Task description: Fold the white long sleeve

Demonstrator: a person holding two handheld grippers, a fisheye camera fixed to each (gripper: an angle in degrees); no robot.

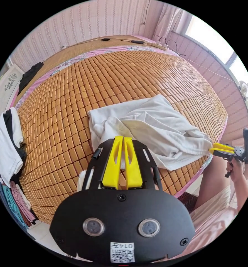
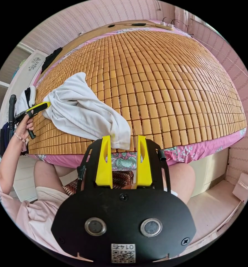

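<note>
Pink striped wallpaper backs a bed [image 1: 73, 91] covered by a mat of small amber tiles, with a pink floral sheet showing along its edge. All places below are given relative to this bed.

A white long sleeve [image 1: 154, 130] lies crumpled on the mat near the bed's front edge, bunched into loose folds, one end trailing toward the edge.

In the left gripper view, the left hand-held gripper [image 1: 123, 138] has its yellow jaws pressed together over a fold of the white long sleeve at the garment's near side. In the right gripper view the same gripper appears at the far end of the garment, jaws closed on the cloth, held by a hand [image 2: 23, 128] wearing a bead bracelet.

The right hand-held gripper [image 2: 124, 138] sits at the front edge of the bed with its yellow jaws spread apart, a corner of the white long sleeve hanging between them without being pinched in that view. In the left gripper view its jaw tips look closed against the garment's trailing end, so whether it grips the cloth cannot be told.

A black-and-white garment [image 1: 7, 144] hangs off one side of the bed, above a stack of folded clothes [image 1: 18, 203]. A dark cloth [image 1: 30, 73] lies at the bed's far corner. A person in pale pink sits in front of the bed.
</note>
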